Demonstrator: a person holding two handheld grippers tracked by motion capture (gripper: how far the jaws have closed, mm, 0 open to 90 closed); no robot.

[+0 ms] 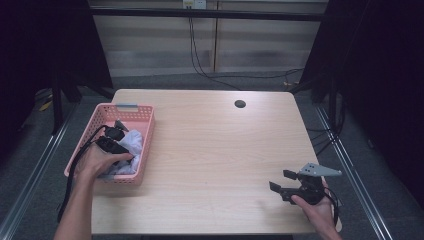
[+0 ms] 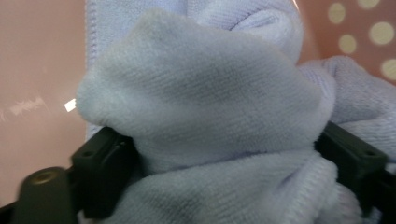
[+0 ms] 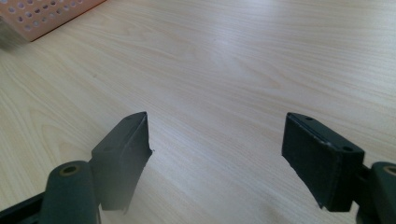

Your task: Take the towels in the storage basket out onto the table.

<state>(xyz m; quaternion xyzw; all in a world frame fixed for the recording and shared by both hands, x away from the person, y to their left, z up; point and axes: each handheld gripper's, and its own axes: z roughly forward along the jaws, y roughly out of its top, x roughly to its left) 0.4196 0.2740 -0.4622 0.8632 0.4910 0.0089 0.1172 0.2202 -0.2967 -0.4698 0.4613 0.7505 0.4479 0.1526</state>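
Note:
A pale blue cloth [image 1: 132,139] lies bunched in a pink perforated basket [image 1: 148,131] at the table's left side. My left gripper [image 1: 122,142] reaches down into the basket, held by the person's left hand. In the left gripper view the cloth [image 2: 205,84] bulges up between the two black jaws of the left gripper [image 2: 224,137], which stand wide apart at either side of the fold. The basket's pink wall [image 2: 37,70] is close behind. My right gripper [image 1: 281,180] rests low over the table's near right corner, open and holding nothing; its jaws [image 3: 217,126] frame bare wood.
The light wooden table [image 1: 215,145] has a round cable hole [image 1: 240,104] near its far edge. A corner of the basket [image 3: 42,14] appears at the top left of the right gripper view. Cables run across the floor behind the table.

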